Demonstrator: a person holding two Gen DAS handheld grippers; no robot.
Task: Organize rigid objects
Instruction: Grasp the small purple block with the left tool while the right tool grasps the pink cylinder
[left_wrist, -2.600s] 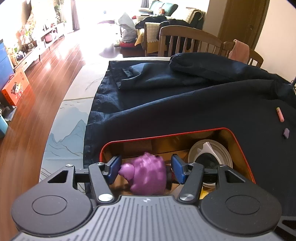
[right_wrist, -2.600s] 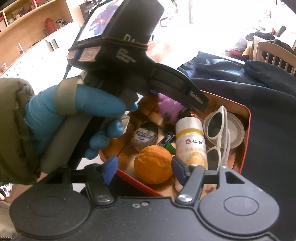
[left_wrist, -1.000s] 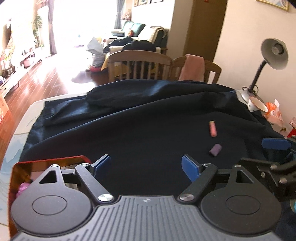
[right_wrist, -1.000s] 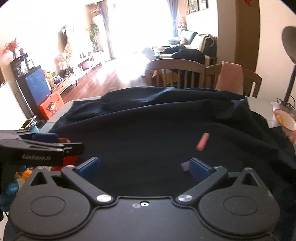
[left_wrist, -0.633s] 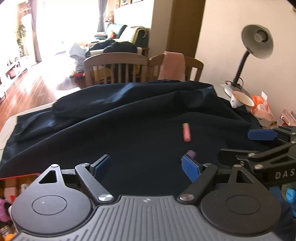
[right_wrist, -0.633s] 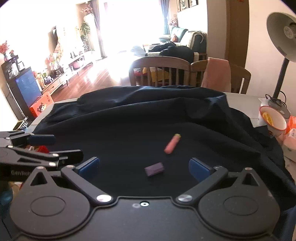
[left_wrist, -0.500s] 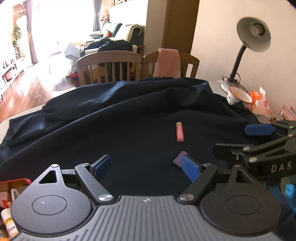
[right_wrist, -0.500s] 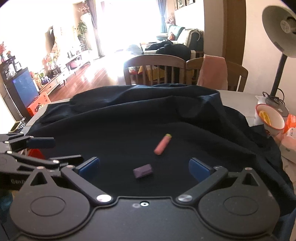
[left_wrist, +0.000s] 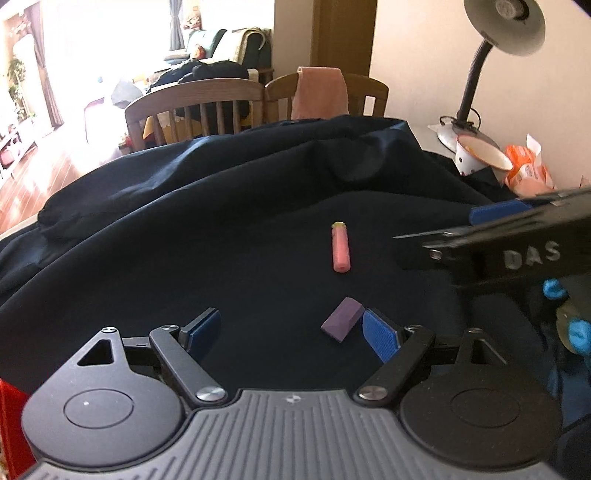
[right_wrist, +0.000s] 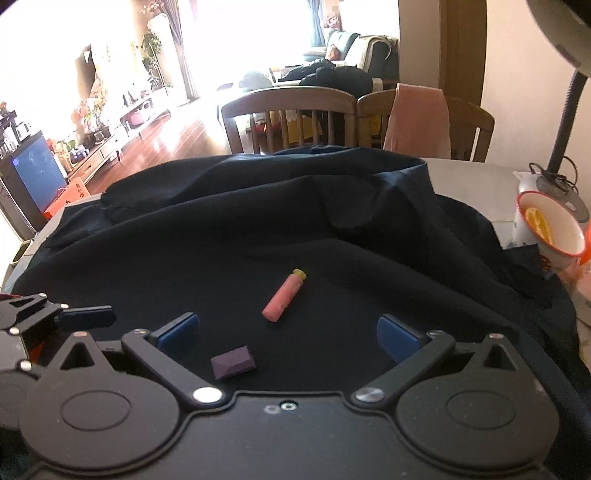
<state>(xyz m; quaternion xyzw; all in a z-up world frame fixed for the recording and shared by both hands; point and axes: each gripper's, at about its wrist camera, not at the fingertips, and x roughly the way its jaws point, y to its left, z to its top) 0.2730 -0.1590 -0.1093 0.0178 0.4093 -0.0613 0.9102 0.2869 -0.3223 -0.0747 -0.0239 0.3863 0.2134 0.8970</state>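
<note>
A pink cylinder with a yellow-green tip and a small purple block lie on the dark cloth. My left gripper is open and empty, and the purple block sits just inside its right fingertip. The right gripper's fingers reach in from the right, held by a blue-gloved hand. In the right wrist view my right gripper is open and empty above the cloth. The purple block lies near its left finger and the pink cylinder lies ahead. The left gripper's fingers show at the left edge.
A red box edge shows at the lower left. A desk lamp, an enamel cup and an orange packet stand at the table's right. Wooden chairs line the far side, one with a pink towel.
Both grippers have moved right, away from the red box and down toward the pink cylinder and purple block. The left gripper no longer holds the purple toy.
</note>
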